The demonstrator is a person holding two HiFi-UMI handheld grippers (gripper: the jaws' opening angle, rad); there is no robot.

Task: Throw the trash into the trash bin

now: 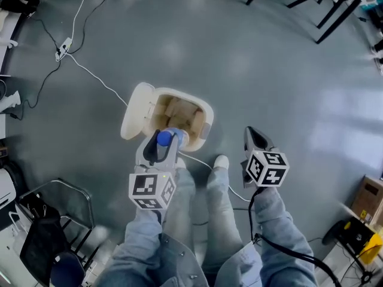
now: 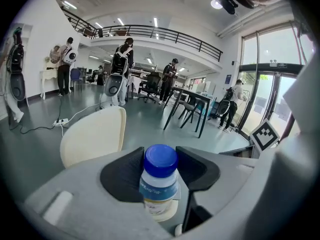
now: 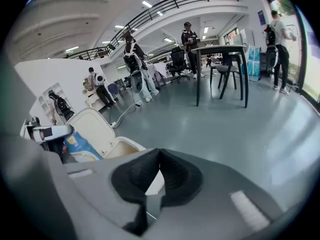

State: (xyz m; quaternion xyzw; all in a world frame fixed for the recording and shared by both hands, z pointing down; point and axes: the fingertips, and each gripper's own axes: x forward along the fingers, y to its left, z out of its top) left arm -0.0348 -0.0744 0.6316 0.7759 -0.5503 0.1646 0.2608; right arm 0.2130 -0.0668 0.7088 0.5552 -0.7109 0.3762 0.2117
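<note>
A cream trash bin (image 1: 205, 113) stands on the floor with its lid (image 1: 136, 119) swung open to the left. My left gripper (image 1: 170, 144) is shut on a small white bottle with a blue cap (image 1: 163, 139), held upright at the bin's near rim. In the left gripper view the bottle (image 2: 159, 184) sits between the black jaws, with the lid (image 2: 95, 134) behind it. My right gripper (image 1: 251, 133) hangs to the right of the bin, shut and empty. The right gripper view has its pads (image 3: 175, 176) pressed together, the bin (image 3: 112, 146) at left, and the bottle (image 3: 80, 145).
A white cable (image 1: 90, 73) runs from a power strip (image 1: 62, 48) past the bin. Black table legs (image 1: 326, 8) stand at the far right. A chair (image 1: 51, 226) is at lower left, a cardboard box (image 1: 371, 197) at right. Several people stand far off (image 2: 120, 69).
</note>
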